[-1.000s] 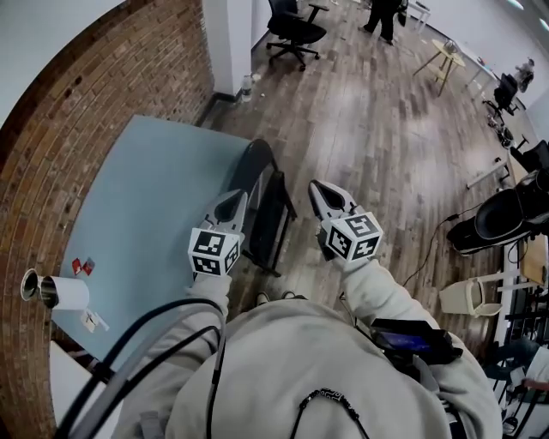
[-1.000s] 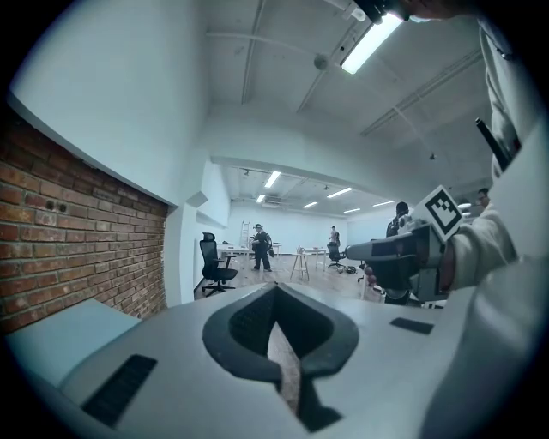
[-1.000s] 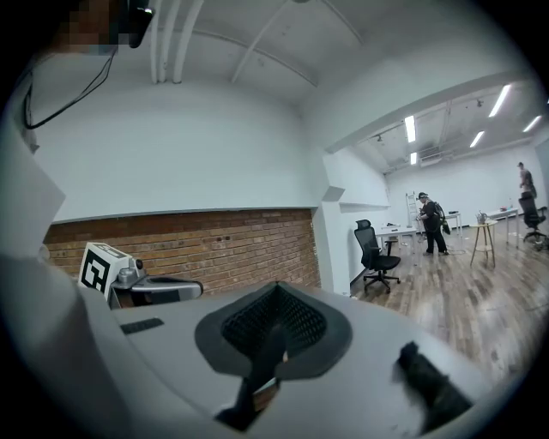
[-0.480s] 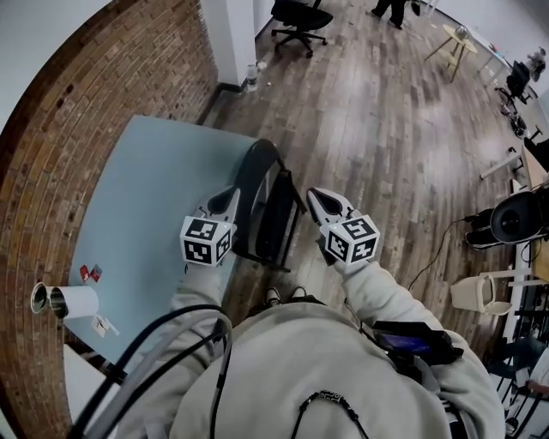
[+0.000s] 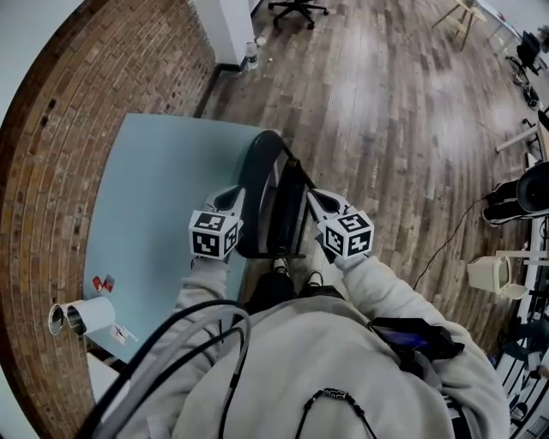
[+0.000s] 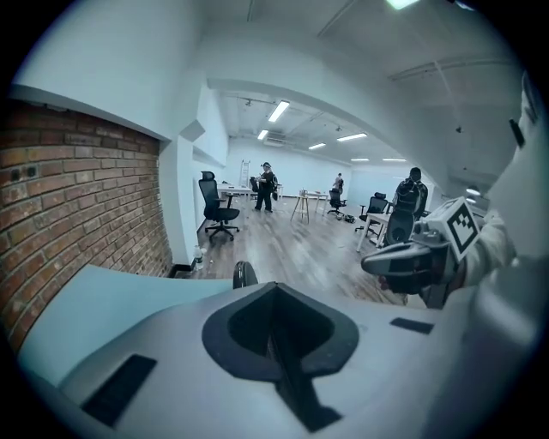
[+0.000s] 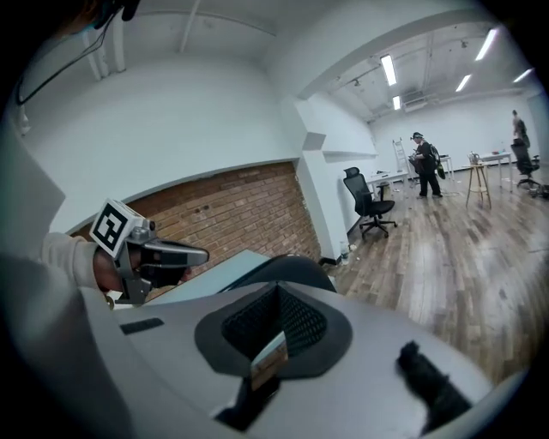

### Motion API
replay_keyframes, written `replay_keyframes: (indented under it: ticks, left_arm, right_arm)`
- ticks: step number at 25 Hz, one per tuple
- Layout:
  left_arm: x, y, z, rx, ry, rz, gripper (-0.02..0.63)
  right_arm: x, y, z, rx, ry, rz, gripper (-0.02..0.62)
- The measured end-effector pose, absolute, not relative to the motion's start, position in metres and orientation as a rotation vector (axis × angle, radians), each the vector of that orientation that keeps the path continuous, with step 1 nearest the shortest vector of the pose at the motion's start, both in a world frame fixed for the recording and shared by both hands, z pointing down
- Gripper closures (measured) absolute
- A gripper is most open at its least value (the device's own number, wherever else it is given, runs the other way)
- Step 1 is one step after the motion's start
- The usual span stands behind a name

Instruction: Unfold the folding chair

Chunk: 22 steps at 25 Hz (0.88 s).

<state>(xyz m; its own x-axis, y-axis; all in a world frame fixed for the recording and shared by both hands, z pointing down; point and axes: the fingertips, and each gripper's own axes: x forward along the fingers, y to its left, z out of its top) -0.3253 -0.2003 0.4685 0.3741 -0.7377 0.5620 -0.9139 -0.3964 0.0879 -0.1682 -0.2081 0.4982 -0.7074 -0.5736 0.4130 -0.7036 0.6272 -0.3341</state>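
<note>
Folding chair (image 5: 273,201) is still folded flat, on edge against the blue table (image 5: 146,197). It sits just R of the left gripper (image 5: 228,200) and just L of the right gripper (image 5: 316,199). Both grippers' jaws are together w/ nothing btwn them; can't tell if either touches the frame. Wood floor (image 5: 386,129) lies ahead of both, w/ an office chair (image 5: 296,7) far beyond.

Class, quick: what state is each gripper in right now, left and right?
Left gripper: closed, holding nothing.
Right gripper: closed, holding nothing.
</note>
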Motion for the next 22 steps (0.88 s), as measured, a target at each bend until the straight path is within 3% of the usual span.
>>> replay_keyframes:
  ticks: [5,8,11,14,22]
  left_arm:
    - [-0.329,-0.209,0.495,2.270,-1.303,0.705,0.601]
    - [-0.326,-0.212,0.512,2.257,-1.175,0.801,0.484]
    - [-0.324,-0.220,0.530,2.208,-1.105,0.863,0.271]
    - [-0.324,-0.224,0.551,2.129,-1.078,0.906,0.252]
    - [-0.333,-0.224,0.603,1.930,-0.979,1.015,0.247]
  right_arm:
    - [-0.186,-0.212,0.546,1.095,-2.446,0.808,0.589]
    - [-0.196,-0.216,0.566,1.094,-2.389,0.881,0.568]
    - [-0.209,-0.214,0.596,1.045,-2.317,0.998,0.372]
    - [-0.218,-0.213,0.630,0.997,-2.232,1.094,0.328]
    - [-0.225,-0.219,0.707,0.963,-2.092,1.129,0.325]
